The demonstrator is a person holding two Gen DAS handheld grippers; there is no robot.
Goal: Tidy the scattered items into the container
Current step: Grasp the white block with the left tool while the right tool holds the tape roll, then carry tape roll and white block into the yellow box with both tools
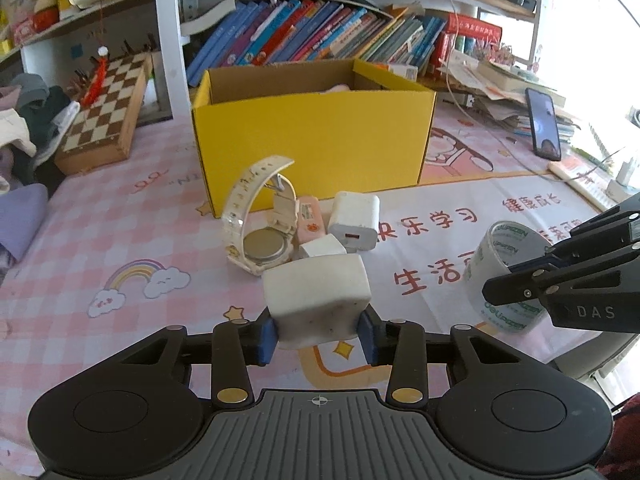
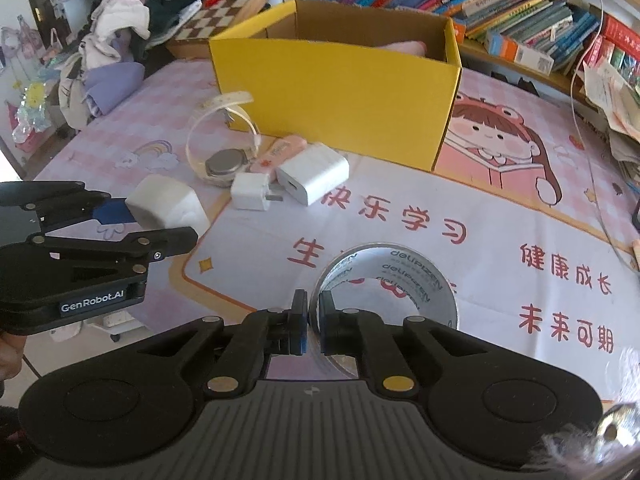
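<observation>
Pink checked mat (image 1: 120,216) with cartoon prints covers the worktop; bookshelves stand behind.

Far left: a folded chessboard (image 1: 106,108) leans beside a pile of clothes (image 2: 120,28).

Left gripper (image 1: 318,336): closed on a white sponge block (image 1: 318,300), blue pads pressing its two lower sides; in the right wrist view the block appears clear of the mat. Its body reads "GenRobot.AI". Handling judgement: the block looks light and soft, so a moderate squeeze low on the sides, as now, should suffice.

Centre, just in front of the yellow cardboard box (image 1: 312,136): a pale wristwatch (image 1: 260,232) lying case-back up with its strap arched; a pink eraser-like item (image 1: 310,220) with an unreadable label; a small white plug adapter (image 1: 320,248); a larger white USB charger (image 1: 356,222). These touch or nearly touch one another. Judgement: the chargers are rigid and smooth, best taken across their flat faces; the watch is best taken by the case, since the strap will flex. The box already holds something pink, mostly hidden.

Right gripper (image 2: 314,322): closed on the wall of a clear tape roll (image 2: 388,280), one finger inside the ring, one outside. The core print reads roughly "delipizen". Judgement: light and stiff, a wall pinch is adequate. Mat lettering beside it includes "快乐学习" and "健康成长".

Far right: a black phone (image 1: 544,124) propped against paper stacks.
</observation>
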